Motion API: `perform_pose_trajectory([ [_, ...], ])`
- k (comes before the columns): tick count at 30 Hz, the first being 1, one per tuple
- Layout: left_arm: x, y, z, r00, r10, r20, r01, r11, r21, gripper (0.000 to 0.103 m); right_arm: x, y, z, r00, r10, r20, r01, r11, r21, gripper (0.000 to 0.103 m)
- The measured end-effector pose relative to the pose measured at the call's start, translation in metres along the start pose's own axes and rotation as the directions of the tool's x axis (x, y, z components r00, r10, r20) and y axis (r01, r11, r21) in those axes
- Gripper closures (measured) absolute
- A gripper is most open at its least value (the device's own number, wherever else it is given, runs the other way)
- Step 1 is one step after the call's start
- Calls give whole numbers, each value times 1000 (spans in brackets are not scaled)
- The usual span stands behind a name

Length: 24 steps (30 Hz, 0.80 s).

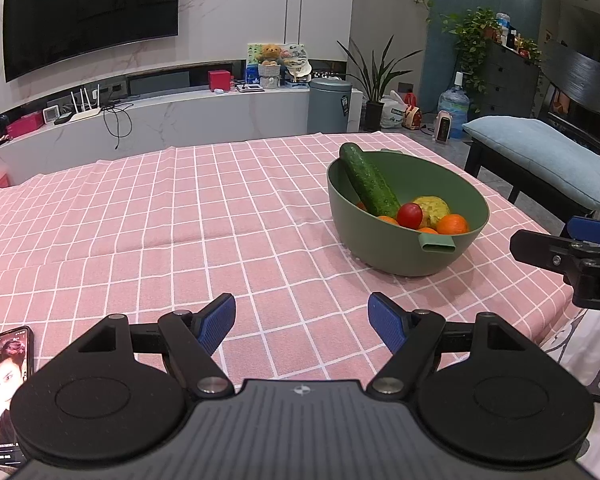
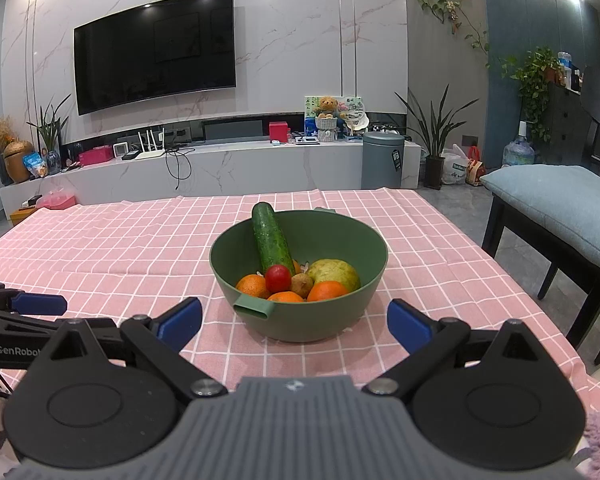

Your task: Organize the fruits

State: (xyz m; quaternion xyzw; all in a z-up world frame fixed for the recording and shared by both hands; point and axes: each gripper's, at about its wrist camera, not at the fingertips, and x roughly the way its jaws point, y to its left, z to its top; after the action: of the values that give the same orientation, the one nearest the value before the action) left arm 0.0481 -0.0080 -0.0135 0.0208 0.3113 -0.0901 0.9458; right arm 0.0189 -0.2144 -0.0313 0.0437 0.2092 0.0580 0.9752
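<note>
A green bowl [image 2: 340,320] stands on the pink checked tablecloth [image 2: 120,256]. In it lie a cucumber [image 2: 271,240] leaning on the rim, a red tomato [image 2: 278,278], several oranges [image 2: 327,290], a yellow-green pear [image 2: 338,272] and a small brown fruit [image 2: 301,284]. The bowl also shows in the left wrist view [image 1: 380,248] with the cucumber [image 1: 370,184]. My right gripper [image 2: 296,320] is open and empty just in front of the bowl. My left gripper [image 1: 302,324] is open and empty over bare cloth, left of the bowl.
A phone [image 1: 8,392] with a lit screen lies at the table's near left corner. A bench with a blue cushion [image 2: 556,204] stands right of the table. A TV wall and low cabinet [image 2: 220,164] lie beyond the far edge.
</note>
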Motion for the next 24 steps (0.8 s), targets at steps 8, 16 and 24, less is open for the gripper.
perform_pose_trajectory([
  [8, 0, 0, 0, 1000, 1, 2, -1, 1000, 1, 14, 0, 0, 0, 1000, 0, 0, 0, 1000, -2, 8],
  [16, -1, -1, 0, 1000, 1, 3, -1, 1000, 1, 14, -1, 0, -2, 1000, -2, 0, 2, 1000, -6, 8],
  [24, -1, -1, 0, 1000, 2, 3, -2, 1000, 2, 14, -1, -1, -2, 1000, -2, 0, 2, 1000, -7, 8],
])
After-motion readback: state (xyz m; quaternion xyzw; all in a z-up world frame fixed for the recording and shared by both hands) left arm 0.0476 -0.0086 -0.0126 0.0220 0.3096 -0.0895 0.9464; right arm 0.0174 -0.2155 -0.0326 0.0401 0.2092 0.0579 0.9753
